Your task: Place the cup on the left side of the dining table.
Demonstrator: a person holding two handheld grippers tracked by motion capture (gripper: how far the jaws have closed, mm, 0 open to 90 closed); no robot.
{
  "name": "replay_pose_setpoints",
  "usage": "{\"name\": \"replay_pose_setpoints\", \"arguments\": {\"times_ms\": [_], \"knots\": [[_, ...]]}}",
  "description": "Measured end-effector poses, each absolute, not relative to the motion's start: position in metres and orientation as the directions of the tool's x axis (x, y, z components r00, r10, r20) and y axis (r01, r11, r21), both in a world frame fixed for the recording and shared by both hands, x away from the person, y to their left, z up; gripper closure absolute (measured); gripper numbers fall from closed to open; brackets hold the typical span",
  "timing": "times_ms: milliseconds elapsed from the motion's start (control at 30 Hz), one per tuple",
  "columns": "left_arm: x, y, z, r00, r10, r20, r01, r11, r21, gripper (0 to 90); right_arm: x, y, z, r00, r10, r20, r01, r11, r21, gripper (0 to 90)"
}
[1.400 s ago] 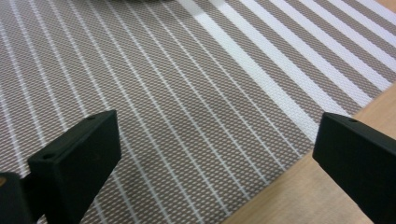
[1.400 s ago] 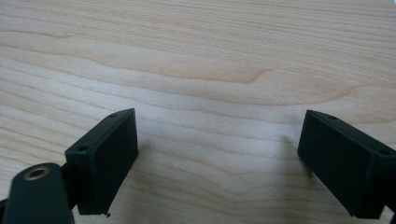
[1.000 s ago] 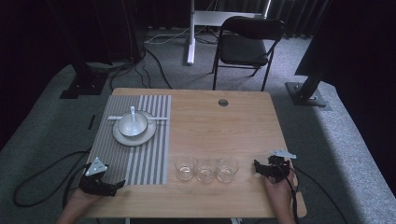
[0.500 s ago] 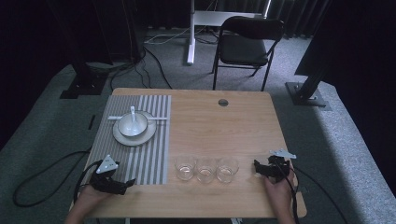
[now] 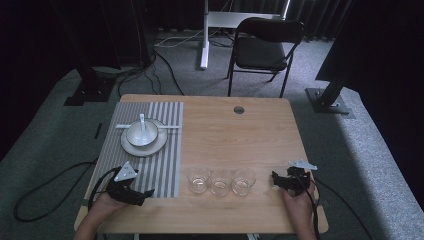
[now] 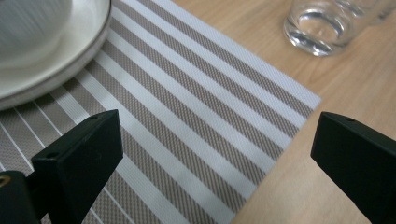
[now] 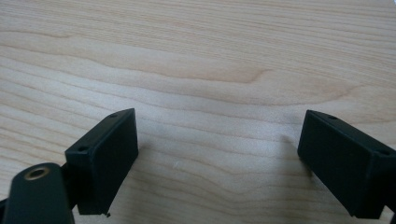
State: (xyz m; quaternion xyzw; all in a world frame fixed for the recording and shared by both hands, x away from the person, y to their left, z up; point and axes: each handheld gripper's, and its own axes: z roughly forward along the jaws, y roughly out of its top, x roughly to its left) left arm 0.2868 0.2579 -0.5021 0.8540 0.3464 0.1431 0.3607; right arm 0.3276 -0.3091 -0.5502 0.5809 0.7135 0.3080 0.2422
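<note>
Dark studio, grey carpet, a black chair beyond the far edge of a pale wooden table.

High view: a striped placemat covers the table's left part, carrying a plate with a bowl and spoon. Three empty glasses stand in a row near the front edge; the leftmost glass sits just right of the mat. The left gripper lies low over the mat's near right corner, pointing toward that glass. The right gripper rests right of the row, near it, holding nothing.

Left gripper view: jaws wide apart, empty; the mat corner lies between them, the glass ahead to the right. Best approach, I judge: swing right, centre the glass between the jaws, close gently low on its wall.

Right gripper view: jaws spread wide over bare wood, empty.
</note>
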Motion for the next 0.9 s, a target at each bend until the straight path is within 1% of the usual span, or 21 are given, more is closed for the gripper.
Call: {"name": "replay_pose_setpoints", "arguments": {"times_ms": [200, 333, 467, 500, 633, 900], "knots": [[0.291, 0.244, -0.493, 0.750, 0.661, -0.029, 0.461, -0.490, 0.739, 2.7, 0.328, -0.309, -0.550, -0.208, 0.978, 0.012, 0.680, 0.136, 0.721, 11.7], [0.294, 0.232, -0.486, 0.763, 0.647, -0.002, 0.430, -0.504, 0.749, 2.7, 0.328, -0.309, -0.550, -0.208, 0.978, 0.012, 0.680, 0.135, 0.721, 11.7], [0.298, 0.218, -0.479, 0.788, 0.615, -0.002, 0.407, -0.519, 0.752, 2.7, 0.328, -0.309, -0.550, -0.208, 0.978, 0.012, 0.680, 0.136, 0.721, 11.7], [0.299, 0.214, -0.478, 0.792, 0.610, 0.010, 0.396, -0.526, 0.752, 2.7, 0.328, -0.309, -0.550, -0.207, 0.978, 0.012, 0.680, 0.135, 0.721, 11.7], [0.303, 0.201, -0.473, 0.818, 0.576, -0.002, 0.382, -0.540, 0.750, 2.7, 0.328, -0.309, -0.550, -0.208, 0.978, 0.012, 0.680, 0.135, 0.721, 11.7], [0.309, 0.175, -0.465, 0.850, 0.527, 0.007, 0.344, -0.565, 0.750, 2.7, 0.328, -0.309, -0.550, -0.209, 0.978, 0.011, 0.680, 0.137, 0.721, 11.7]]}}
